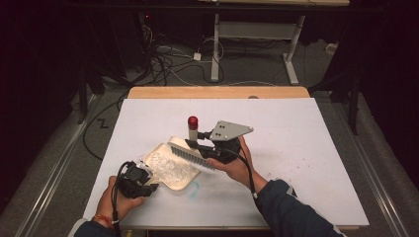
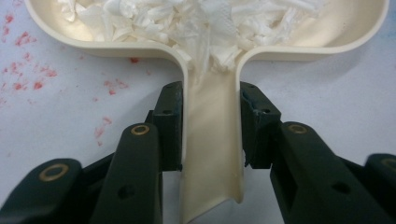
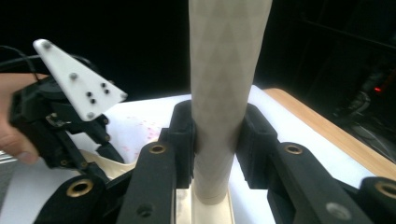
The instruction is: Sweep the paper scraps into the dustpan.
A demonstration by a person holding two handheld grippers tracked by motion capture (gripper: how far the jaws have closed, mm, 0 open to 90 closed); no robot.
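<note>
Left hand-held gripper [image 2: 210, 135] clamps dustpan [image 2: 212, 154] handle; right hand-held gripper [image 3: 217, 144] grips brush [image 3: 224, 93] above pan.

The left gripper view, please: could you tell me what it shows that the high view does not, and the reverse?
The left gripper view gives close detail: the left gripper with its pads clamped on both sides of the dustpan handle, and red specks on the table. The high view adds the right gripper holding a brush and a red-capped bottle. Both show the cream dustpan full of white scraps.
</note>
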